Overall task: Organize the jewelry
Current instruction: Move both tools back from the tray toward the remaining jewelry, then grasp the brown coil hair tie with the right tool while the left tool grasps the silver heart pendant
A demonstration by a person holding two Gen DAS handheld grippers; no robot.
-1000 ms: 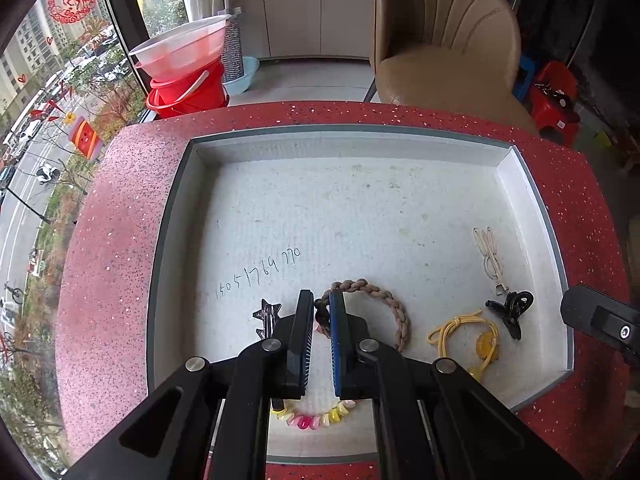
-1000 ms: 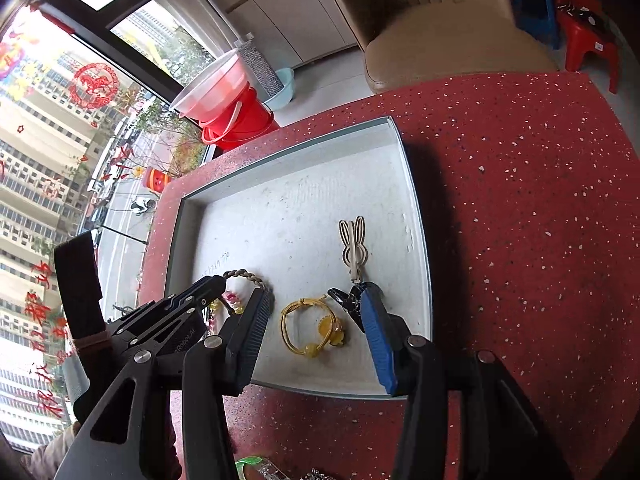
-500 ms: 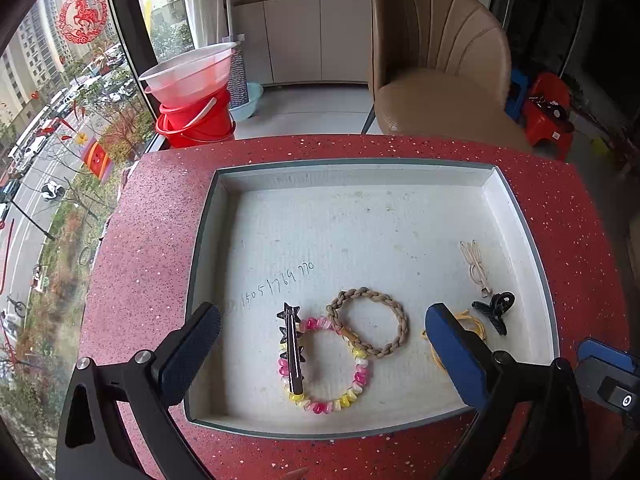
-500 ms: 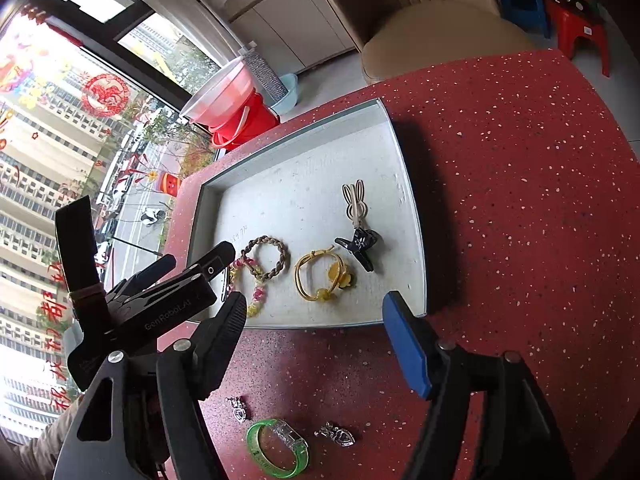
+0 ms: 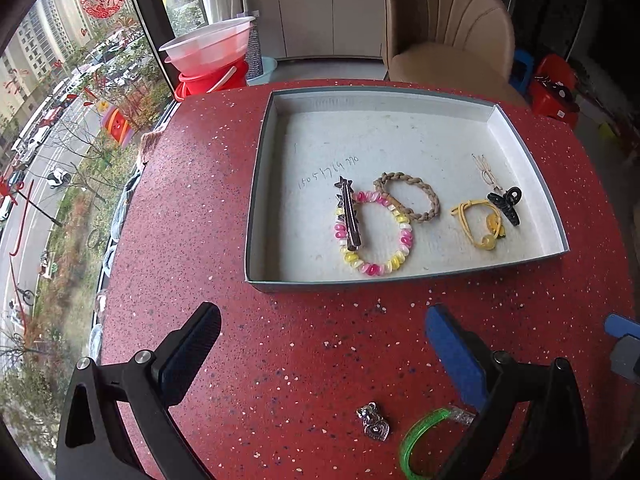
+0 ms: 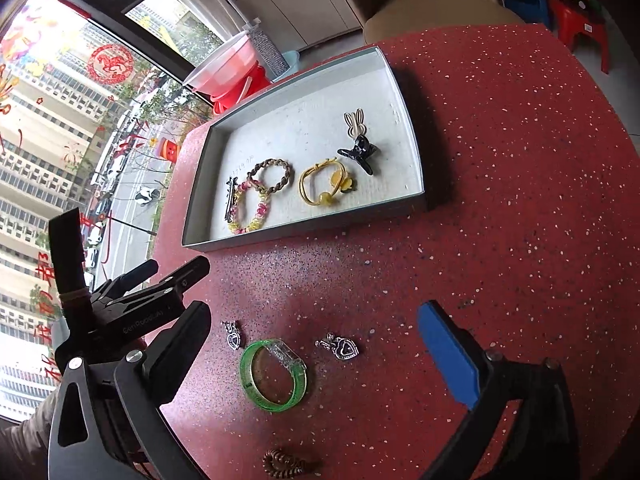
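A grey tray (image 5: 256, 200) on the red table holds a star hair clip (image 5: 349, 216), a pink and yellow bead bracelet (image 5: 402, 248), a braided brown band (image 5: 428, 200), a yellow hair tie (image 5: 476, 220), a black claw clip (image 5: 506, 204) and a beige bunny clip (image 5: 486, 170). In front of the tray (image 6: 200, 184) lie a green bangle (image 6: 256, 384), two silver heart charms (image 6: 344, 348) (image 6: 233, 336) and a brown coil (image 6: 282, 462). My left gripper (image 5: 322, 320) hangs open and holds nothing. Above the bangle, my right gripper (image 6: 314, 316) is opening, gripping nothing.
A beige chair (image 5: 448, 40) stands behind the table. A red bucket with a pink basin (image 5: 208, 64) sits by the big window on the left, and a red stool (image 5: 554, 88) at the far right. The left tool's body (image 6: 132, 312) is close beside my right gripper.
My left gripper, shut low over the bracelets in the tray, has opened wide and drawn back off the tray. The right gripper has widened and drawn back too, bringing the loose pieces into view.
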